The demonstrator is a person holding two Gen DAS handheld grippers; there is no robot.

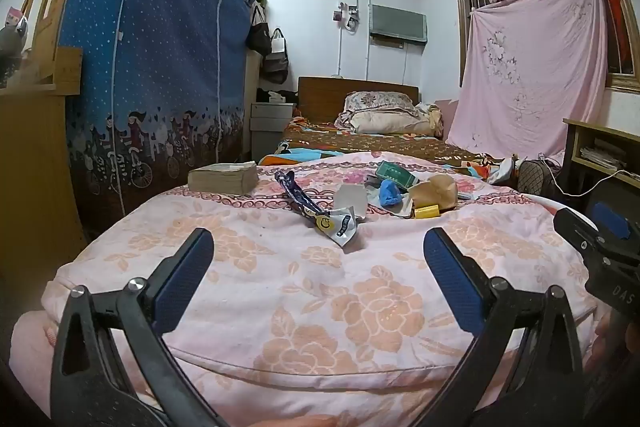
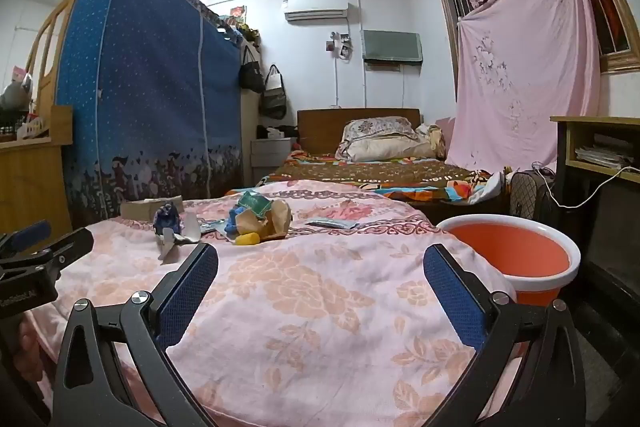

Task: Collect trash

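Observation:
Trash lies on the pink floral quilt [image 1: 320,307]: a blue and silver snack wrapper [image 1: 320,215], a white paper scrap [image 1: 351,201], a blue crumpled piece [image 1: 389,191], a green packet [image 1: 396,174], crumpled brown paper [image 1: 436,191] and a small yellow roll [image 1: 426,212]. The same pile shows in the right wrist view, with the brown paper [image 2: 276,221] and yellow roll [image 2: 247,239]. A flat grey packet [image 2: 332,223] lies apart to the right. My left gripper [image 1: 318,251] is open and empty, short of the wrapper. My right gripper [image 2: 320,267] is open and empty over the quilt.
An orange basin with a white rim [image 2: 516,255] stands beside the quilt at the right. A thick book [image 1: 224,177] lies at the quilt's far left. A blue fabric wardrobe [image 1: 152,67] stands left, a bed [image 1: 380,139] behind, a desk [image 2: 600,155] right.

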